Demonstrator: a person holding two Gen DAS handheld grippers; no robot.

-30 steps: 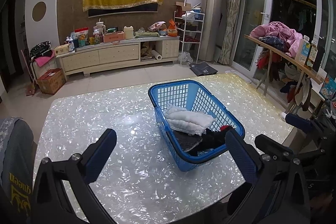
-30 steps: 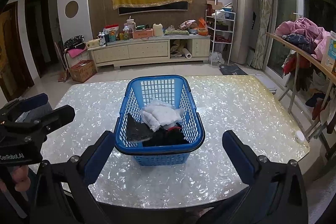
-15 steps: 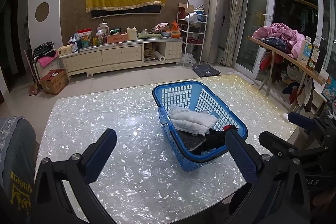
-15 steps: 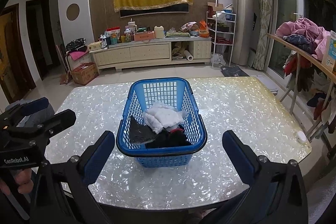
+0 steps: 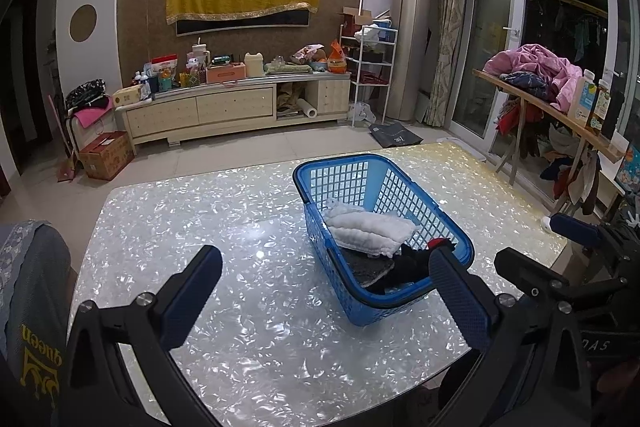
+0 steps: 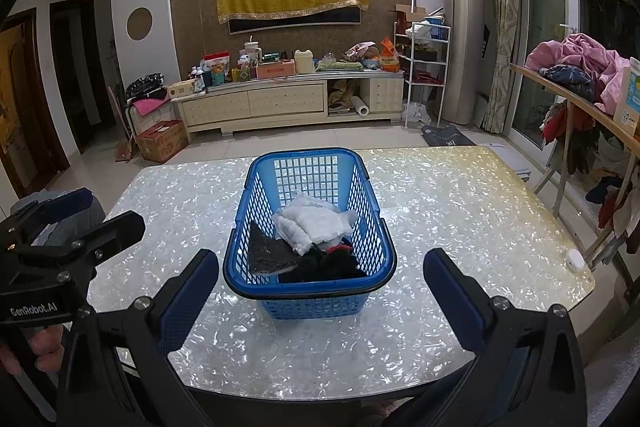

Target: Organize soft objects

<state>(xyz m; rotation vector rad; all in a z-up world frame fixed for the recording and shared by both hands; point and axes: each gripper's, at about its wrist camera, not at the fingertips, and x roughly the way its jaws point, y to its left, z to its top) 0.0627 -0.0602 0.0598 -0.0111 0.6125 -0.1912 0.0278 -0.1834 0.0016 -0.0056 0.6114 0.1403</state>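
A blue plastic basket (image 6: 362, 187) stands on the pearly white table (image 6: 460, 211); it also shows in the left wrist view (image 5: 440, 223). In it lie a folded white towel (image 6: 316, 223), a grey cloth (image 6: 268, 253) and a black item with a red bit (image 6: 328, 265). The same towel (image 5: 372, 231) shows in the left wrist view. My left gripper (image 5: 326, 297) is open and empty, held above the table left of the basket. My right gripper (image 6: 322, 291) is open and empty, held above the table's front edge, in line with the basket's near end.
A small white round object (image 6: 576, 261) lies near the table's right edge. A chair back with grey cloth (image 5: 28, 291) stands at the table's left. A wooden rack with clothes (image 6: 580, 67) is to the right. A TV cabinet (image 6: 288, 103) lines the far wall.
Both grippers have drawn back and risen slightly, so the basket looks a little farther away. Both stay open and empty. The basket and its contents have not moved.
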